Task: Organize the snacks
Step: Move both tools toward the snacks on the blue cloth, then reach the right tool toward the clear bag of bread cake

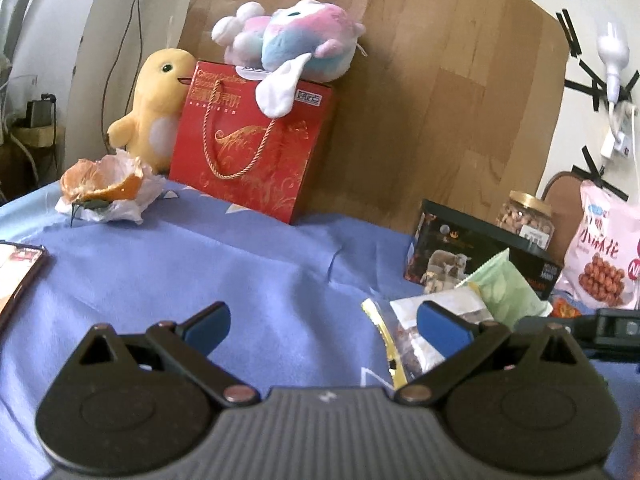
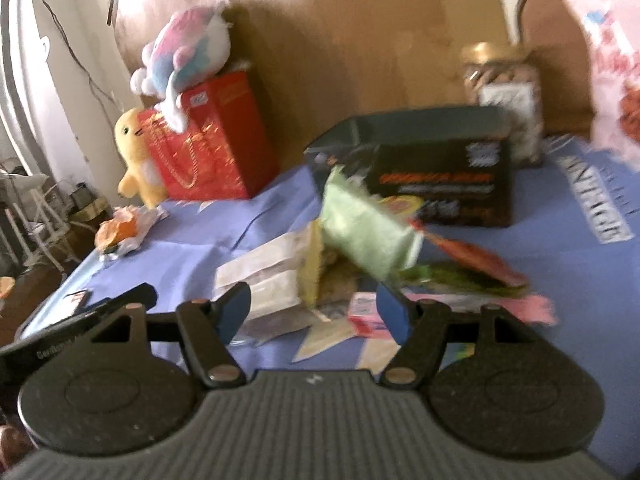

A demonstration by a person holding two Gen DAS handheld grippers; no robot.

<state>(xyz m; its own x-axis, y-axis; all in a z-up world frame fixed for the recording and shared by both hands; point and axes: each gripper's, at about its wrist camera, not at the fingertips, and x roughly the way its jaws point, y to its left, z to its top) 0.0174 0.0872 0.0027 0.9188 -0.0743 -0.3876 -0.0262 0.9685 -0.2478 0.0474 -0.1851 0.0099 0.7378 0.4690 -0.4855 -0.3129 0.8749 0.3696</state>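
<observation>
Snack packets lie in a loose pile on the blue cloth [image 1: 260,272]. A pale green packet [image 2: 366,236] leans on a white and yellow packet [image 2: 276,276], with orange, dark green and pink packets beside them. The green packet [image 1: 510,292] and a clear packet [image 1: 404,340] also show in the left wrist view. My left gripper [image 1: 322,330] is open and empty over bare cloth, left of the pile. My right gripper [image 2: 314,312] is open and empty, just in front of the pile. A dark snack box [image 2: 436,172], a nut jar [image 2: 504,92] and a big pink bag [image 1: 604,256] stand behind.
A red gift bag [image 1: 256,144] stands at the back with a pastel plush [image 1: 296,36] on it and a yellow plush [image 1: 156,108] beside it. Orange peel on tissue [image 1: 104,188] lies far left. A phone [image 1: 18,280] lies at the left edge. Cardboard backs the table.
</observation>
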